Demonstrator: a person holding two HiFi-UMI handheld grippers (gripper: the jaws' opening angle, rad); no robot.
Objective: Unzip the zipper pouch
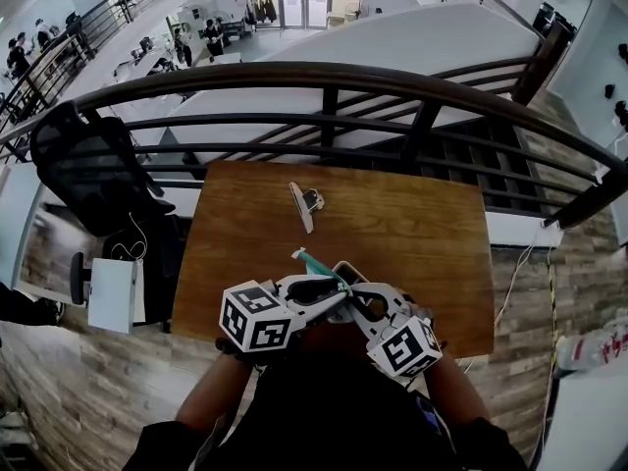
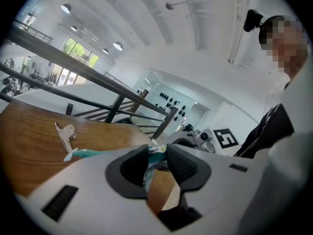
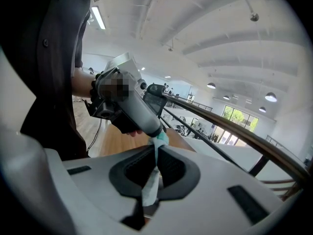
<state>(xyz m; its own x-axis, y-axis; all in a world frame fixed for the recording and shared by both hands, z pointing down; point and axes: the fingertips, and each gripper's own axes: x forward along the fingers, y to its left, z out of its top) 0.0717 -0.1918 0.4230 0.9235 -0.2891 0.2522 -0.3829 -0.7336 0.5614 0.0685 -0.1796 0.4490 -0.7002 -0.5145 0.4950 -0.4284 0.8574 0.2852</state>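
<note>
Pouch (image 1: 316, 263) hangs between both grippers, over the near edge of the table (image 1: 422, 234). Right gripper (image 3: 155, 168) is clamped hard on the fabric end, and left gripper (image 2: 156, 156) pinches the pull tab (image 2: 157, 149). Best to anchor right and draw the tab straight along the zip. Open tabletop ahead; clip (image 1: 306, 204) sits well clear.

Head view steep above table (image 1: 412, 234), gripper views close along jaws, railing (image 1: 324, 72) shared
</note>
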